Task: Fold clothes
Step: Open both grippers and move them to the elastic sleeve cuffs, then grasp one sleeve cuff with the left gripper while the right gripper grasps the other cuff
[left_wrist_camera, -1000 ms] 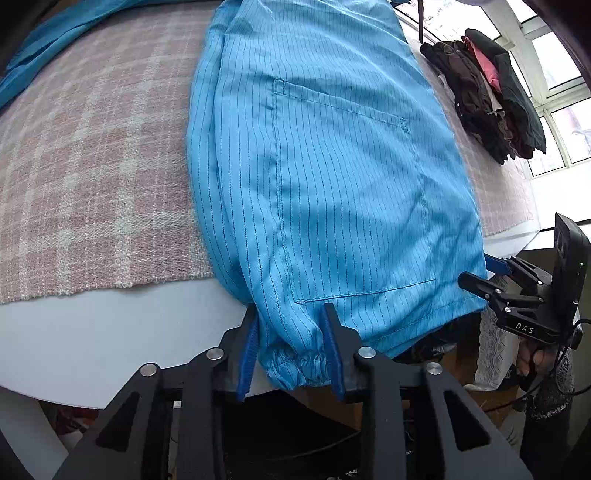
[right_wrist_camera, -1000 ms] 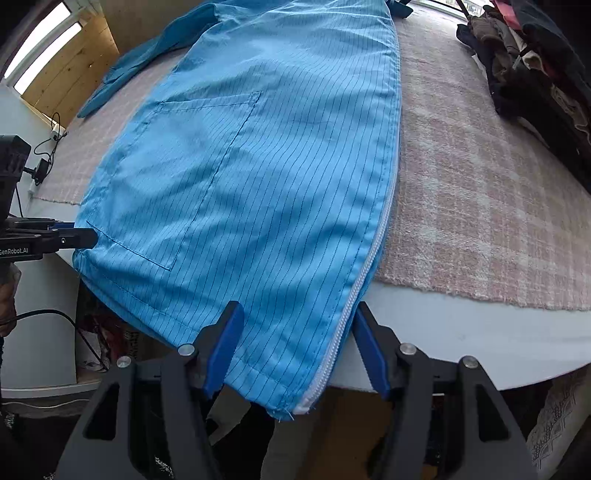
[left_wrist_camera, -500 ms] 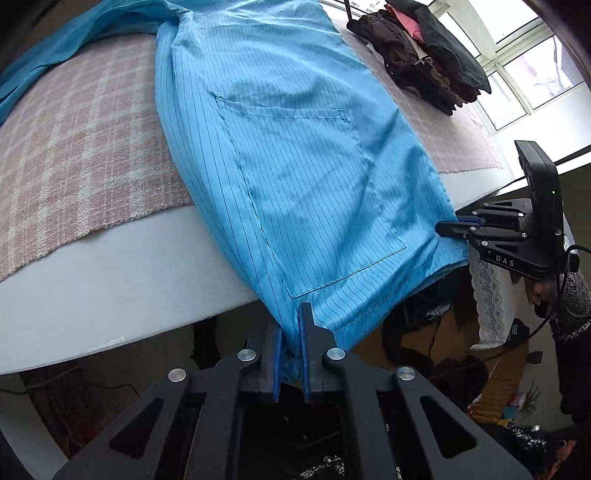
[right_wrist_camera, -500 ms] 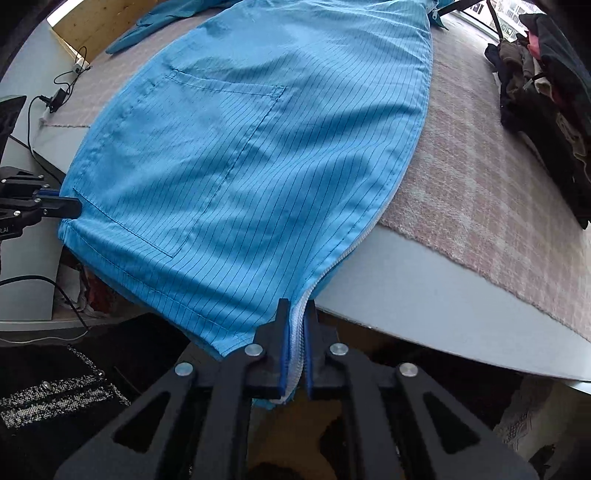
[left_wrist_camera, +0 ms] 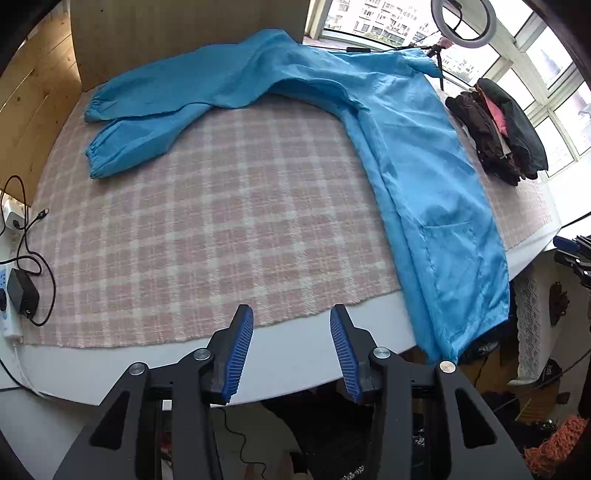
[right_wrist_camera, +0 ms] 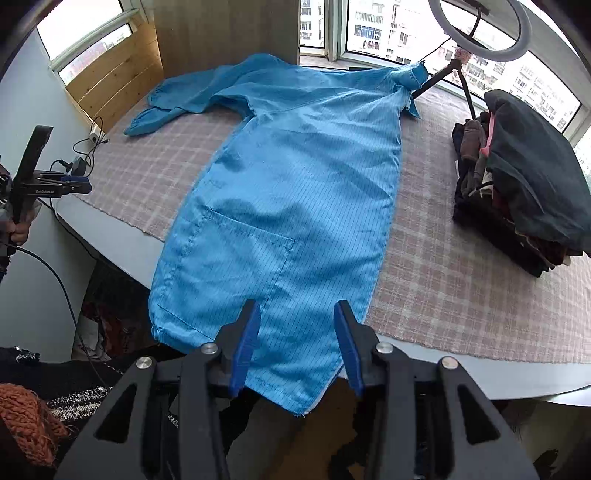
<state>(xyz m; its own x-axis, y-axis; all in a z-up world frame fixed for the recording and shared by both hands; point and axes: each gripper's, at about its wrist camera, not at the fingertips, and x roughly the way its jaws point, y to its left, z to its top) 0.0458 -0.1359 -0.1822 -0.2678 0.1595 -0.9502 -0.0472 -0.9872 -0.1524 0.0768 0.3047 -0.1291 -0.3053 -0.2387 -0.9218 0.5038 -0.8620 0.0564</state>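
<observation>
A blue striped coat [right_wrist_camera: 295, 192] lies lengthwise on the plaid table cover, folded in half, its hem hanging over the near table edge. In the left wrist view the coat [left_wrist_camera: 424, 177] runs along the right side, both sleeves [left_wrist_camera: 155, 107] stretched to the far left. My left gripper [left_wrist_camera: 291, 350] is open and empty, over the near table edge, left of the coat hem. My right gripper [right_wrist_camera: 295, 343] is open and empty, just above the hanging hem. The left gripper also shows in the right wrist view [right_wrist_camera: 74, 184].
A pile of dark clothes [right_wrist_camera: 517, 184] sits on the table's right side. A power strip, adapter and cables [left_wrist_camera: 18, 288] lie at the left edge. A ring light [right_wrist_camera: 476, 26] stands at the back by the windows. The plaid cover [left_wrist_camera: 207, 236] spans the table.
Both grippers were shut on the coat's hem half a second ago. Now both have opened, let go and pulled back; the left one has shifted to the left of the coat.
</observation>
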